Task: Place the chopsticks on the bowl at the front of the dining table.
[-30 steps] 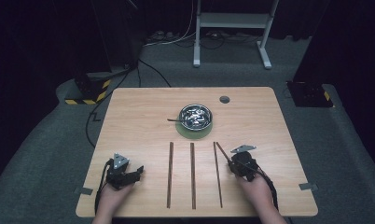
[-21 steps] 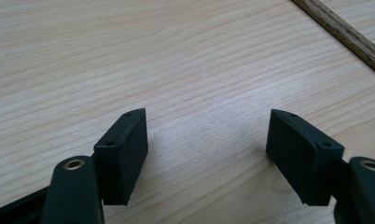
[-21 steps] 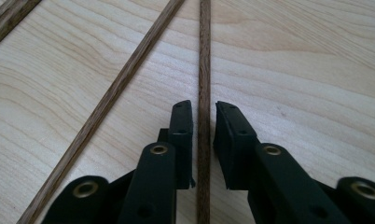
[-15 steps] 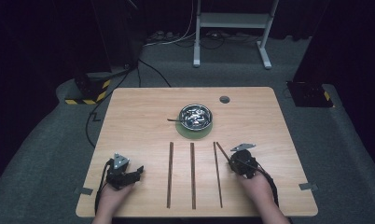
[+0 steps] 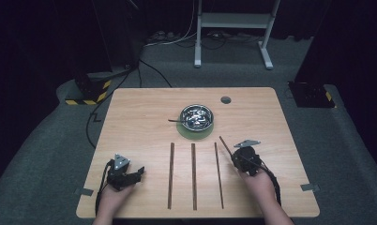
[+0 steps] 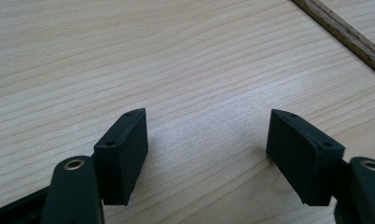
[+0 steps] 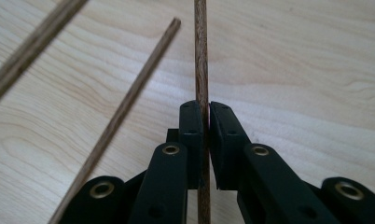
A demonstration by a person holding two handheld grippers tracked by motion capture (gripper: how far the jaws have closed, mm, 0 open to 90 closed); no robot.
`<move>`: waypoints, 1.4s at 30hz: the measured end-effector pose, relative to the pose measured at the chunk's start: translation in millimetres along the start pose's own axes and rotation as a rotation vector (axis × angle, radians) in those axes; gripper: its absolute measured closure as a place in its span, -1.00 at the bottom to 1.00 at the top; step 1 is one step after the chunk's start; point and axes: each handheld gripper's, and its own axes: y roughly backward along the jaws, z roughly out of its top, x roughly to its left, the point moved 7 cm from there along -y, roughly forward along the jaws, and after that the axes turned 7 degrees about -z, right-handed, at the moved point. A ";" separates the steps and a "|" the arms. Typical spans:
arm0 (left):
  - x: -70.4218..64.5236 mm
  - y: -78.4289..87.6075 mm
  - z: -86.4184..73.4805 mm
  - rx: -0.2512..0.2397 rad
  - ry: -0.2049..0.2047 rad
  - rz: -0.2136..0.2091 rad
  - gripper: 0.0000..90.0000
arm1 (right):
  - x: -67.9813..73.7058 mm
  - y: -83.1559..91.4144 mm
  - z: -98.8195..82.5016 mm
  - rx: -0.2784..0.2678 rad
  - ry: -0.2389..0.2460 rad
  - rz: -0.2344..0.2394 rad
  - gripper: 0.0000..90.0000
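Three thin brown wooden sticks [image 5: 193, 176] lie side by side, pointing away from me, on the pale wooden table [image 5: 139, 117]. A fourth stick [image 5: 225, 145] slants off to the right of them. My right gripper [image 5: 235, 158] is shut on that fourth stick [image 7: 201, 56], which runs straight up between its jaws [image 7: 206, 109]. Two neighbouring sticks [image 7: 129, 98] lie to its left in the right gripper view. My left gripper [image 5: 139, 171] rests at the near left of the table, open [image 6: 206, 135], with bare wood between its pads and one stick [image 6: 344, 32] at the far right corner.
A metal bowl [image 5: 196, 117] with shiny contents sits on a green mat at the table's middle, with a thin handle [image 5: 173, 120] sticking out to its left. A small dark disc [image 5: 225, 100] lies near the far edge. Dark carpet, cables and a stand surround the table.
The right hand has shifted slightly by the slanted stick. The left gripper and the three lying sticks have kept their places.
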 end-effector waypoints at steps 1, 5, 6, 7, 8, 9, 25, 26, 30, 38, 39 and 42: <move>0.0 0.0 0.0 0.000 0.000 0.000 -0.35 | 0.0 3.5 4.0 -0.005 0.001 0.002 0.86; 0.0 0.0 0.0 0.001 -0.001 0.000 -0.34 | 1.7 13.3 24.5 -0.035 0.018 0.003 0.86; 0.1 -0.1 0.0 -0.001 0.000 -0.001 -0.34 | 2.7 14.8 29.7 -0.040 0.019 0.004 0.86; 0.1 -0.1 0.0 -0.001 0.000 -0.001 -0.34 | 2.7 14.8 29.7 -0.040 0.019 0.004 0.86; 0.2 -0.1 0.1 -0.001 -0.001 -0.002 -0.34 | 3.7 15.7 35.2 -0.049 0.022 0.003 0.86; 0.3 -0.4 0.4 -0.003 -0.001 -0.002 -0.34 | 5.4 16.0 40.4 -0.052 0.023 0.009 0.86; 0.7 -0.2 0.6 -0.005 0.003 -0.013 -0.35 | 32.1 -26.0 117.9 -0.053 0.029 0.024 0.86; 0.7 -0.2 0.6 -0.004 0.002 -0.015 -0.35 | 32.4 -28.1 121.3 -0.056 0.029 0.021 0.86; 0.7 -0.5 0.9 -0.005 -0.001 -0.018 -0.33 | 36.5 -38.7 138.8 -0.069 0.013 0.011 0.86; 0.4 -0.7 0.8 -0.004 -0.003 -0.009 -0.33 | 46.0 -59.0 165.3 -0.068 -0.003 -0.005 0.86; 0.4 -0.8 0.8 -0.004 -0.004 -0.008 -0.33 | 47.0 -60.3 167.7 -0.069 -0.003 -0.005 0.86; 0.5 -0.9 0.9 -0.005 -0.004 -0.008 -0.33 | 51.5 -66.1 177.3 -0.076 -0.007 -0.004 0.86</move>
